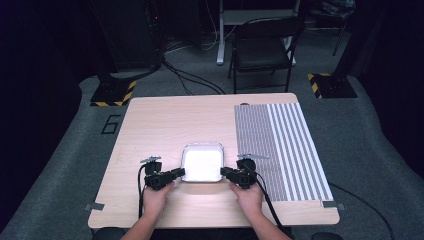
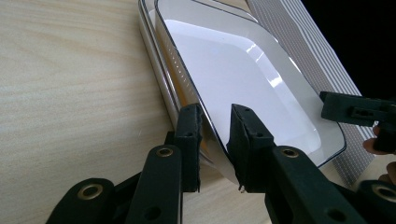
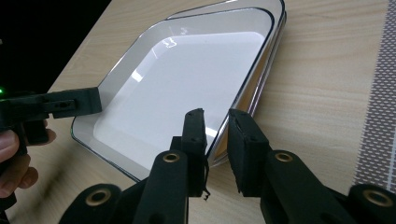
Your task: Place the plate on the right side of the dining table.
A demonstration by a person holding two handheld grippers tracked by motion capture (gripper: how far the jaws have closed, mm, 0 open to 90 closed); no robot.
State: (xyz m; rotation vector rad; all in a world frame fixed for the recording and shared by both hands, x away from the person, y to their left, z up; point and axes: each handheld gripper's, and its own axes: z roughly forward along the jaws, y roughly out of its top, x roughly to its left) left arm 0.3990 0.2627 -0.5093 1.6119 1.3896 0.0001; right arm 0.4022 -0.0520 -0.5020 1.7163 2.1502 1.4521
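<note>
Trays (image 1: pixel 202 162), white with a thin dark rim, sit stacked one inside another on the wooden table (image 1: pixel 150 125), near its front edge and about midway across. In the left gripper view the upper tray (image 2: pixel 233 74) stands tilted above the lower tray (image 2: pixel 152 60), whose edge shows beneath it along the near side. The left gripper (image 1: pixel 176 174) meets the stack at its left edge; its two black jaws straddle the upper tray's rim with a narrow gap, one jaw inside and one outside, and I cannot tell whether they actually press on it. The right gripper (image 1: pixel 226 172) does the same at the right edge, jaws either side of the rim, grip likewise unclear. Just to the right of the trays lies a striped mat (image 1: pixel 285 150), grey and white, covering the table's right part. Beyond the table stands a dark folding chair (image 1: pixel 262 47).
</note>
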